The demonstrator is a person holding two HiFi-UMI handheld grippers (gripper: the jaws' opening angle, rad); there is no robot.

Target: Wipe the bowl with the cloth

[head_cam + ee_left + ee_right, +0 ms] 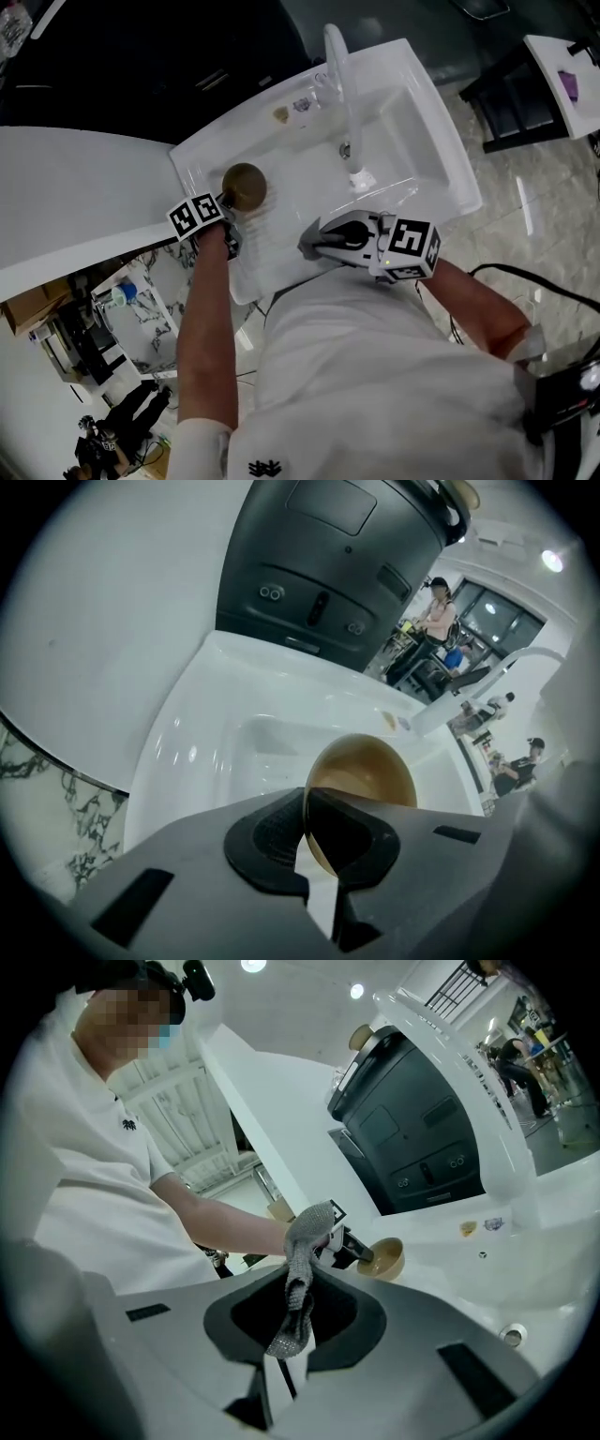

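Partly the bowl (366, 771) hides behind the left gripper (305, 803) clamping its rim

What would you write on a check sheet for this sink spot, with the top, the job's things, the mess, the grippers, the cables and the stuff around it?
Surface: white sink with a white tap.
Job's things: brown bowl held at the sink's left part; grey cloth hanging from the right gripper.
Clutter: small bits on the sink's back ledge, too small to name.
Grippers: left gripper shut on the bowl's rim; right gripper shut on the cloth.
Cables: one black cable over the floor at the right.
Surroundings: dark machine behind the sink, white counter beside it, people far off.
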